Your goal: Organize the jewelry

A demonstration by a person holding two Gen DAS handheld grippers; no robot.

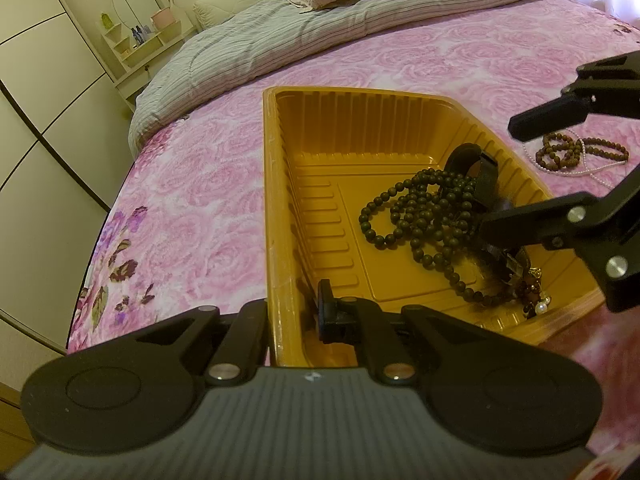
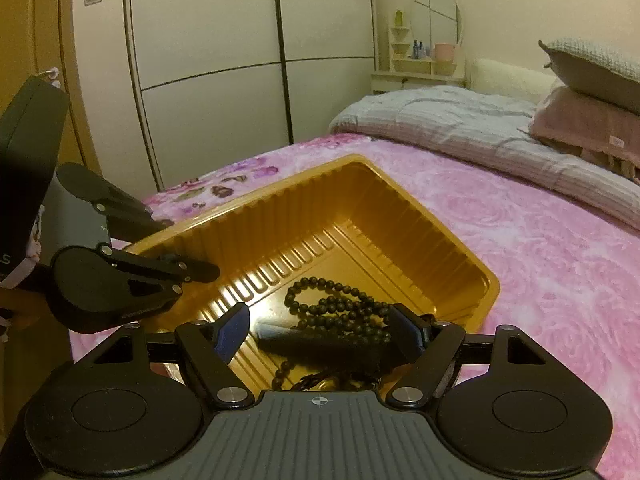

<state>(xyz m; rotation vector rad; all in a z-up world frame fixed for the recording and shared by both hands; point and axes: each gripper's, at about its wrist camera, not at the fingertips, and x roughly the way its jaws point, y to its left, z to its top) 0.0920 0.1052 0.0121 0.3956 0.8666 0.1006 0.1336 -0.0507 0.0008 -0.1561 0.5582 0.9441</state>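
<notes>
My left hand-held gripper (image 1: 320, 312) is clenched on the near wall of the tray (image 1: 276, 200), its jaws pinched together over the rim at the near left corner. The tray is yellow ribbed plastic and sits on the bed (image 1: 192, 184), on the pink rose sheet.

My right hand-held gripper (image 2: 320, 330) is released, jaws wide apart and reaching in over the tray's right side. Between the jaws, but not pressed by them, lies jewelry on the tray floor: dark beads (image 1: 416, 216) in tangled loops, a black band (image 1: 480, 172) leaning against the right wall, and a small heap of darker pieces with a pearl or two at the near right corner (image 1: 532, 292). In the right wrist view the beads (image 2: 340, 304) lie just beyond my fingertips, and a dark long piece (image 2: 316, 346) lies across between them; I cannot tell what it is.

Outside the tray, on the sheet just beyond its right wall, lie brown bracelets (image 1: 576, 152) with a thin pearl strand (image 1: 592, 170) looped among them, touching one another.
</notes>
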